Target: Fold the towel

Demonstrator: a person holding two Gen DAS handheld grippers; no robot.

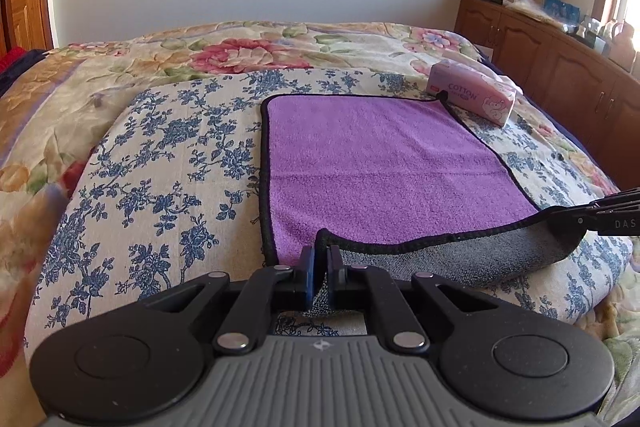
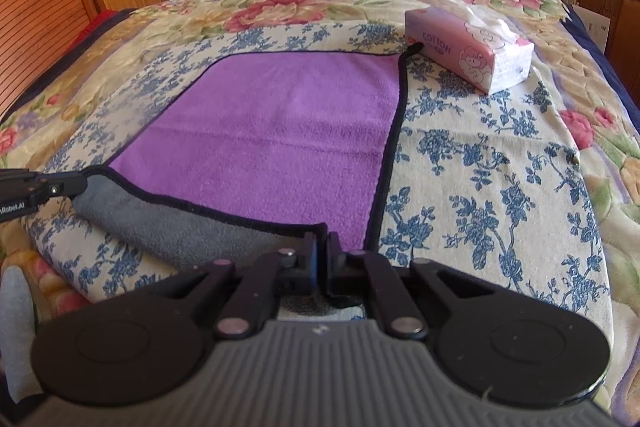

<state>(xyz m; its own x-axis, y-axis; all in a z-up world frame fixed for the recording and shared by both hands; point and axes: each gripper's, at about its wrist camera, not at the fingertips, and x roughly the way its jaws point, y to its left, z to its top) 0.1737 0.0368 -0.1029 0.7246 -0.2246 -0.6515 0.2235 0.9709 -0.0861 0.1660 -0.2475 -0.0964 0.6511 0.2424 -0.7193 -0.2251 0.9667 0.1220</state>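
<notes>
Two corners of the towel (image 1: 376,163) are already gripped, one by each tool, and that is about as far as the fold has got. The purple towel lies spread on the blue-flowered cloth (image 1: 160,163) that covers the bed (image 1: 224,51), its far edge flat and its far right corner touching or just beside the pink tissue pack (image 1: 472,99).

The left gripper (image 1: 321,261) has its blue pads pressed together on the near left corner, with the black hem and a bit of grey underside pinched between them. The right gripper (image 2: 321,251) is likewise clamped on the near right corner — dark fabric shows bunched behind its closed fingers.

Between the two grips the near edge is raised off the cloth and curls over, so the grey reverse side shows in a sagging strip — the rest of the towel, by far the larger part, lies flat with the purple face up.

So I judge the grasp done and the first fold barely begun. What is left is to carry the near edge across to the far edge, lay it down square, let go, and probably fold again.
</notes>
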